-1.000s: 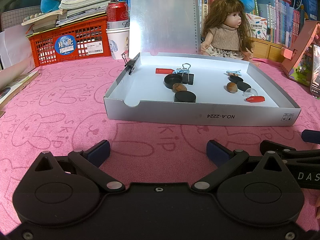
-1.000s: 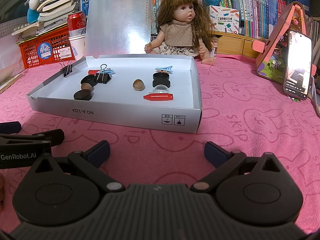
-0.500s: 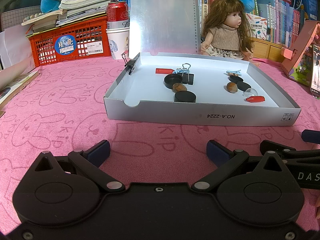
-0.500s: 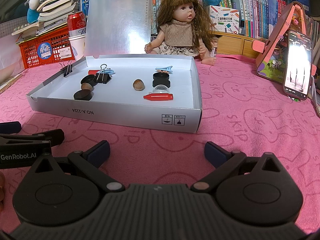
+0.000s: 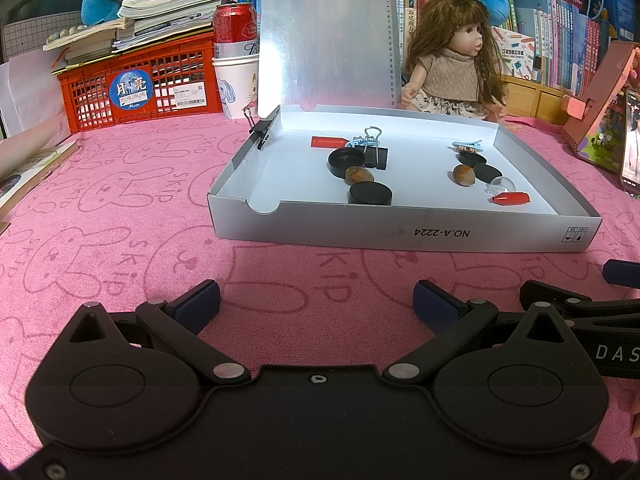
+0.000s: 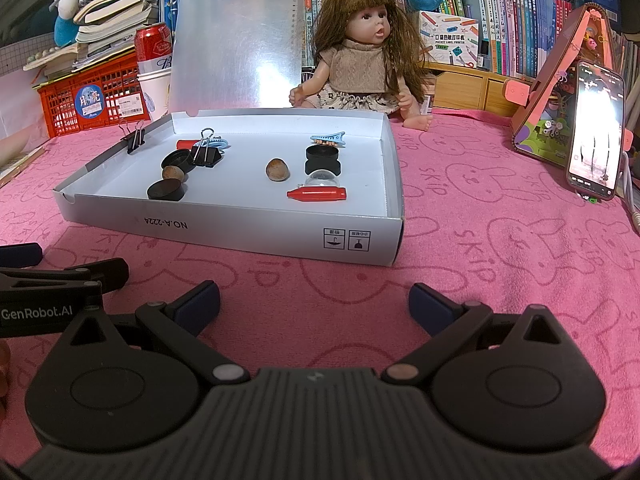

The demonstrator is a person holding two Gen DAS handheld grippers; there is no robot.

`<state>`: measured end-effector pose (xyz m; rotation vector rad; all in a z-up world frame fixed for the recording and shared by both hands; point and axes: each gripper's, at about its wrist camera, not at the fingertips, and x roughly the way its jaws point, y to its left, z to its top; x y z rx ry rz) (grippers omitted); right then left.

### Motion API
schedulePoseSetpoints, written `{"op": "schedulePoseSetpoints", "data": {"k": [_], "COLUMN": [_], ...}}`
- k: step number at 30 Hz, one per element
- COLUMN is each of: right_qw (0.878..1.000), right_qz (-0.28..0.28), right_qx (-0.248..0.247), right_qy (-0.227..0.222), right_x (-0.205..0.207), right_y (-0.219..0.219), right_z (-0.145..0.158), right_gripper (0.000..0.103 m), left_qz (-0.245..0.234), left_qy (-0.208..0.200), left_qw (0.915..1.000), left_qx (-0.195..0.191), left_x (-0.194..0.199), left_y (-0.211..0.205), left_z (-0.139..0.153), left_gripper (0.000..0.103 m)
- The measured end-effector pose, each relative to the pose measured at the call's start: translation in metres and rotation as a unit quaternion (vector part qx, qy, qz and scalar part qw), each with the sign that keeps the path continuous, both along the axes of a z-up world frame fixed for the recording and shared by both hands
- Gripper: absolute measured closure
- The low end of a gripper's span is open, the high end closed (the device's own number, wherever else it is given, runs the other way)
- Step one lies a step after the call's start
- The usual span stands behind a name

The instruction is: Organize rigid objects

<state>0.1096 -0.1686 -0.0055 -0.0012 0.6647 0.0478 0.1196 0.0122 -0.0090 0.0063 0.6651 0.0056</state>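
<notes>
Two grippers rest low over the pink surface (image 5: 120, 200), side by side and both short of the shallow grey box (image 5: 400, 236) that holds the small things to be sorted. The left gripper (image 5: 316, 300) has its fingers spread wide with nothing between them; the right gripper (image 6: 314, 300) is just as wide and just as empty.

Everything lies ahead of the grippers, past the box's near wall. Inside there are two loose groups. The left group has a round black cap (image 5: 370, 193) nearest the front wall, a brown nut (image 5: 359, 175) touching or just behind it, a black dish (image 5: 346, 159), a black binder clip (image 5: 375, 152) and a red cap (image 5: 329, 142) at the back. The right group has a second red cap (image 6: 318, 193) lying with its long axis across the box, parallel to the front wall, a clear dome (image 6: 322, 179) just behind it, a second nut (image 6: 277, 169), stacked black caps (image 6: 322, 159) and a blue hair clip (image 6: 327, 137).

The left gripper looks the nearer to the left group, the right gripper to the right one. Either reach would probably have to go forward and over the near wall, then down. The crosswise red cap would likely suit a pinch across its narrow width.
</notes>
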Motion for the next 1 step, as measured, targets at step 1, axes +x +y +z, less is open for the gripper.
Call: {"op": "schedulePoseSetpoints", "data": {"k": [1], "right_qw": [1.000], "right_qz": [0.000], "right_qx": [0.000], "right_qy": [0.000], "right_x": [-0.0001], "right_y": [0.0001], "right_z": [0.0000], "right_gripper": [0.000], "left_qz": [0.000], "left_qy": [0.000], "left_qw": [1.0000], "left_qx": [0.000], "left_x": [0.0000], "left_y": [0.0000], "left_z": [0.0000], "left_gripper": [0.000]}}
